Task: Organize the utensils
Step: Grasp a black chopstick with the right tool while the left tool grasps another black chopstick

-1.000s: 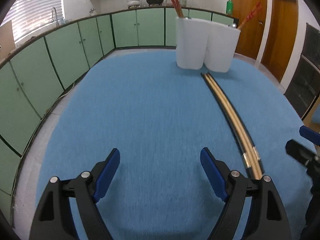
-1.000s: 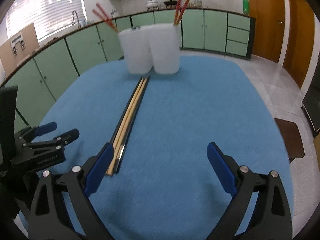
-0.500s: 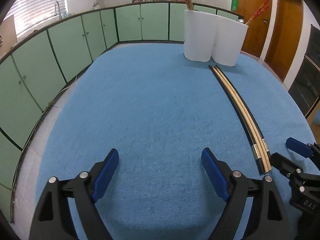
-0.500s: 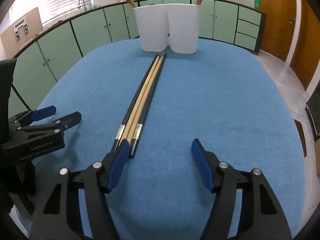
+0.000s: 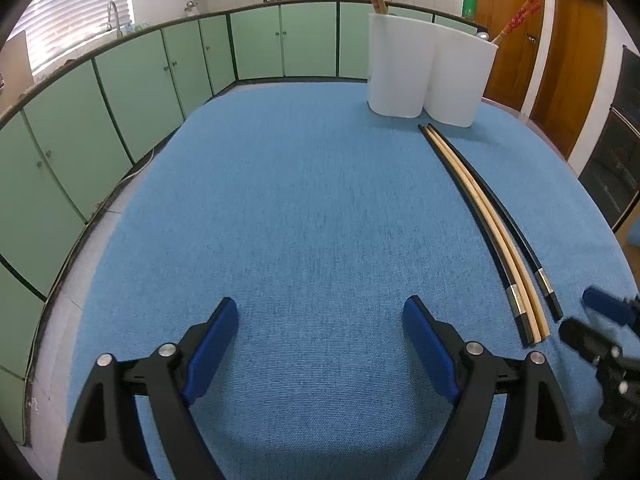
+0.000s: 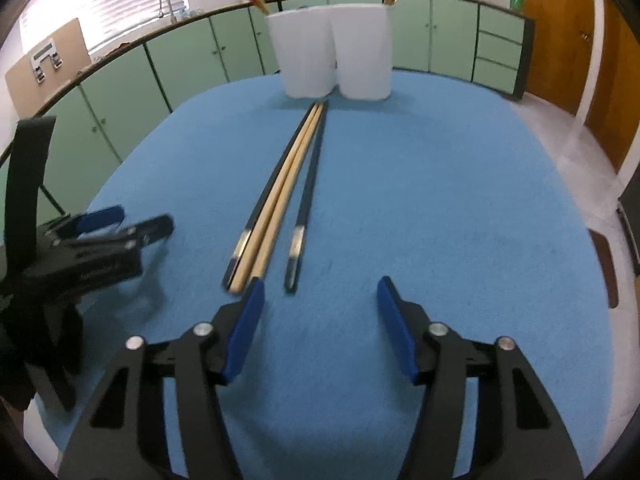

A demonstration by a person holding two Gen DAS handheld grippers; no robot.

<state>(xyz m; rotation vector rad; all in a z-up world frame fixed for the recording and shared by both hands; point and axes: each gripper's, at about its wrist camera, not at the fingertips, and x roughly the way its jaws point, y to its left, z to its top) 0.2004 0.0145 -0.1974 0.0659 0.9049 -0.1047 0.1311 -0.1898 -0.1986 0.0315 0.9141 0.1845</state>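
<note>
Several long chopsticks lie side by side on the blue tablecloth: two wooden ones (image 6: 280, 196) with a black one against them, and a second black one (image 6: 308, 196) slightly apart. They also show in the left wrist view (image 5: 488, 220). A white two-cup holder (image 6: 332, 28) with red chopsticks stands at the far end, also in the left wrist view (image 5: 428, 68). My right gripper (image 6: 320, 300) is open, just behind the near chopstick ends. My left gripper (image 5: 320, 316) is open and empty, left of the chopsticks.
The blue tablecloth (image 5: 300, 200) covers the table. Green cabinets (image 5: 140, 80) run along the far and left sides. Wooden doors (image 5: 572, 52) are at the right. The left gripper shows at the left of the right wrist view (image 6: 108, 236).
My right gripper has moved right along the chopstick ends and opened wider. One black chopstick now lies apart from the other chopsticks. My left gripper has backed away slightly.
</note>
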